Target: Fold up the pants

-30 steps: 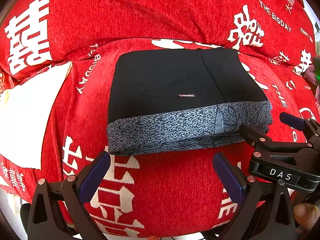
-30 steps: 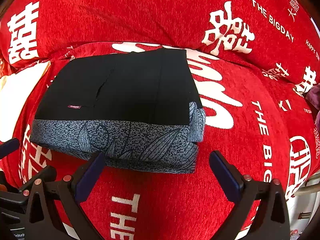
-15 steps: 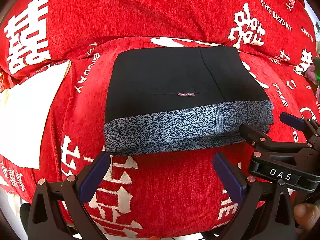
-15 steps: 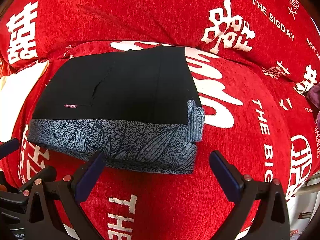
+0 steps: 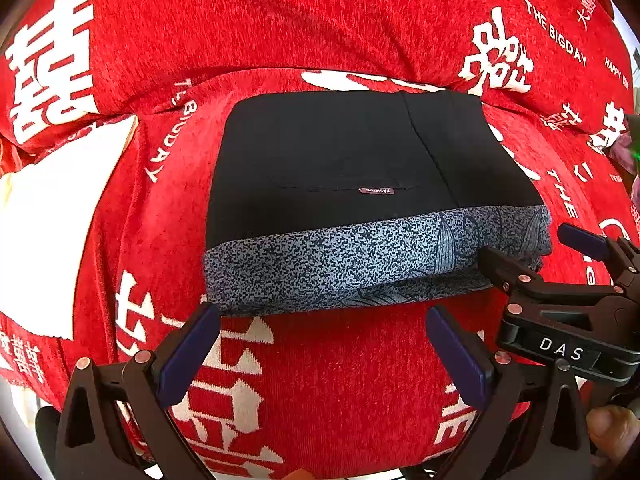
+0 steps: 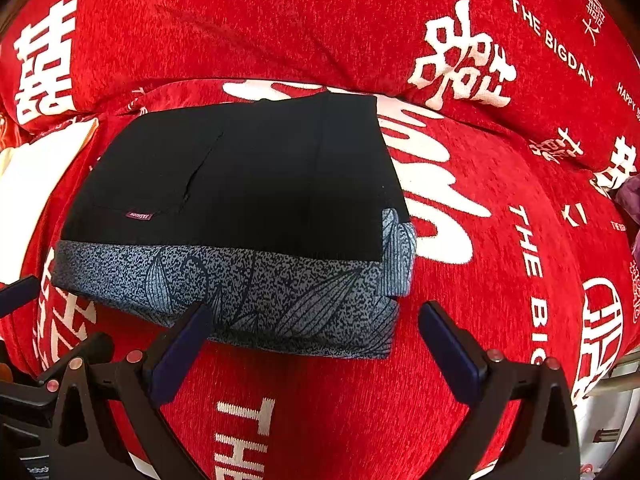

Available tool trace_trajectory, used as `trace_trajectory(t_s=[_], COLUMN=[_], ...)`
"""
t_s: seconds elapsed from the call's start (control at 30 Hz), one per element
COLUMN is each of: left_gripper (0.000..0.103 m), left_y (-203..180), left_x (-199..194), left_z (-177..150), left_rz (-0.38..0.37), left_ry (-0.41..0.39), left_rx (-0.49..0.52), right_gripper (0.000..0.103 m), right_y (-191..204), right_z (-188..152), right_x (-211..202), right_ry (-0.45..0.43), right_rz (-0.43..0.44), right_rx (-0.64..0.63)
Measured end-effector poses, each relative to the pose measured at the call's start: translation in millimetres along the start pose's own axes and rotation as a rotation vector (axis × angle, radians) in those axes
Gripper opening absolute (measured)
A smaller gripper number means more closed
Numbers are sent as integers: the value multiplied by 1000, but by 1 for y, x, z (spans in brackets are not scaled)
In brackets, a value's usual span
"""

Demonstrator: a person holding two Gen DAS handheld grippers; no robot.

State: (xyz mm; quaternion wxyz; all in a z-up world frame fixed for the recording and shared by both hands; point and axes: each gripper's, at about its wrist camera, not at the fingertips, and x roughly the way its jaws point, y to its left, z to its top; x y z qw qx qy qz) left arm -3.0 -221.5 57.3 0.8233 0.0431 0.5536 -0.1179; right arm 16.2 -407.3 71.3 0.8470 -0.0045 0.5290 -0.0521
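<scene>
The pants [image 5: 360,184] lie folded into a compact black rectangle with a grey-blue patterned band along the near edge; they also show in the right wrist view [image 6: 240,208]. They rest on a red cover with white lettering [image 5: 320,380]. My left gripper [image 5: 320,344] is open and empty, just in front of the band's left part. My right gripper [image 6: 312,344] is open and empty, at the band's near right corner. It also shows at the right of the left wrist view [image 5: 532,248].
A white cloth or pillow [image 5: 52,220] lies at the left of the pants. A raised red backrest [image 5: 280,20] stands behind them. A purple object [image 6: 630,196] sits at the far right edge.
Both grippers have moved slightly closer to the near edge of the folded pants. The pants have not changed shape.
</scene>
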Motion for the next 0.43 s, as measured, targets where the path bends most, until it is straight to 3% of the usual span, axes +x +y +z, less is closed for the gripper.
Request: trace_trajectory(t_s=[0.43], left_gripper=[103], left_y=[-2], left_x=[-2], left_z=[1], left_rz=[9], left_ry=[-28], left_rx=[2], right_gripper=[103], right_y=[1], right_z=[3], right_x=[2], right_ry=[2], right_rz=[2], right_rx=[-4])
